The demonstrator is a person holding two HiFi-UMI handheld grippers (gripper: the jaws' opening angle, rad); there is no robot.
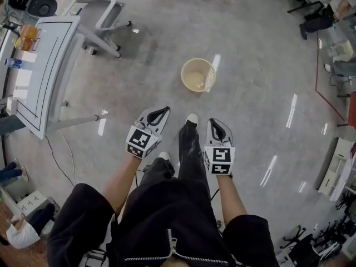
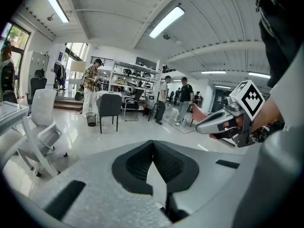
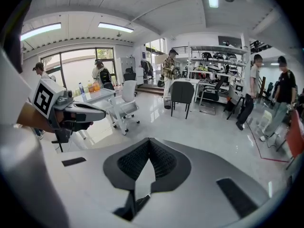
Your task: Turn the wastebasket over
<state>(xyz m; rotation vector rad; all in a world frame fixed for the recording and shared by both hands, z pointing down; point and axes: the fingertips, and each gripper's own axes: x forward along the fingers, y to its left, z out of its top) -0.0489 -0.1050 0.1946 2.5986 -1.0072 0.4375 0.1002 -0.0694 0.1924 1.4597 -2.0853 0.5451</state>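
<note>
A cream wastebasket (image 1: pixel 198 74) stands upright on the grey floor, its mouth facing up, ahead of the person. It shows only in the head view. My left gripper (image 1: pixel 161 111) hangs in the air short of it and a little to its left, jaws shut and empty. My right gripper (image 1: pixel 214 123) is beside it on the right, also shut on nothing. In the left gripper view the left gripper's (image 2: pixel 152 142) tips meet, and the right gripper (image 2: pixel 223 122) shows at the right. The right gripper view shows the right gripper (image 3: pixel 149 140) closed, with the left gripper (image 3: pixel 71 113) at the left.
A white desk (image 1: pixel 47 65) and an office chair (image 1: pixel 103 10) stand at the left. The person's dark trouser legs and a white shoe (image 1: pixel 192 118) are between the grippers. Several people, chairs (image 2: pixel 109 106) and shelves (image 3: pixel 213 61) are at the far side of the room.
</note>
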